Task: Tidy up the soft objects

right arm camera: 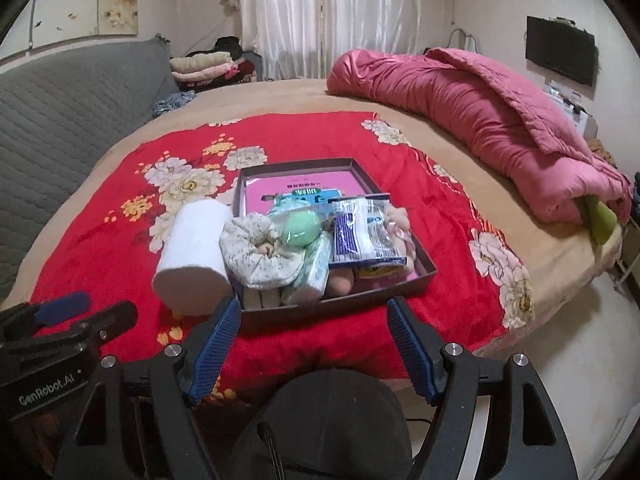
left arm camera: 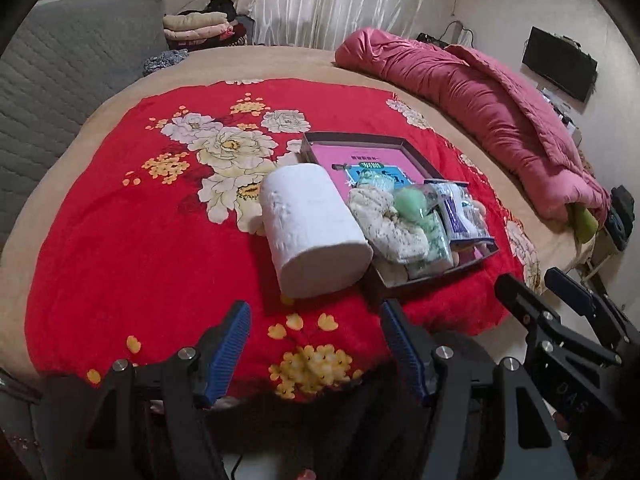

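Blue ribbed pads line the left tongs (left arm camera: 314, 350), which stand wide with nothing between them above the red floral blanket (left arm camera: 132, 232); the right tongs (right arm camera: 310, 346) are wide too and empty, their tips just short of the near wall of the dark tray (right arm camera: 340, 306); in the left wrist view the right tongs show at four o'clock, and in the right wrist view the left tongs at eight o'clock. At twelve o'clock from the left tongs lies a white paper roll (left arm camera: 312, 228) on the blanket, against the tray's left side; the tray holds a flowered cloth bundle (right arm camera: 260, 250), a green ball (right arm camera: 300, 228), a blue-and-white packet (right arm camera: 364, 232) and tissue packs; farther off, at two o'clock, a pink quilt (right arm camera: 480, 120) lies rolled on the bed (right arm camera: 280, 98).
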A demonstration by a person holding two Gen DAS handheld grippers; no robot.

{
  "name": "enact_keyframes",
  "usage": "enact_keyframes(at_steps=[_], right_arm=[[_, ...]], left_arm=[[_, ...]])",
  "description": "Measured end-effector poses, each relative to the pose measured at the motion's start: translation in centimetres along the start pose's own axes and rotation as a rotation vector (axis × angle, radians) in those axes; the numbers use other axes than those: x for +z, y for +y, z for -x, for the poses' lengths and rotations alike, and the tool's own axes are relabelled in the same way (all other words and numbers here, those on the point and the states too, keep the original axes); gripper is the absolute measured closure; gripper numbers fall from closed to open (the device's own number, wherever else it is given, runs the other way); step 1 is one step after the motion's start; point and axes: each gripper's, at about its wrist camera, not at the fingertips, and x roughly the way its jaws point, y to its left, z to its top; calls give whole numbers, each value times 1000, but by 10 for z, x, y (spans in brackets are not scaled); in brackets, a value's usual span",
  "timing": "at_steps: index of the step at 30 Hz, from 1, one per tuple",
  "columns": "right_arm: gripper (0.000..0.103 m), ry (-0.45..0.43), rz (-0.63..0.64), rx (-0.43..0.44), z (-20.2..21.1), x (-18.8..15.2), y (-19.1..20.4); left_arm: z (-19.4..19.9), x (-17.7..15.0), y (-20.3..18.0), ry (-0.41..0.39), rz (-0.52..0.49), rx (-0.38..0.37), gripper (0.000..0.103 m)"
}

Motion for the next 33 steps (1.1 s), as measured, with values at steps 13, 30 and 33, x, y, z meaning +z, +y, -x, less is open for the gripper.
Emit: enact_keyframes(at_steps=[13, 30, 33], right_arm=[[26, -2, 13, 10, 6, -9, 6], [26, 13, -12, 18, 2, -12, 1], [26, 18, -16, 21, 1, -12, -1]], left_arm=[[6, -3, -1, -4, 3, 0, 36], [0, -6, -6, 24, -16, 22, 36], [0, -6, -6, 31, -16, 22, 36]])
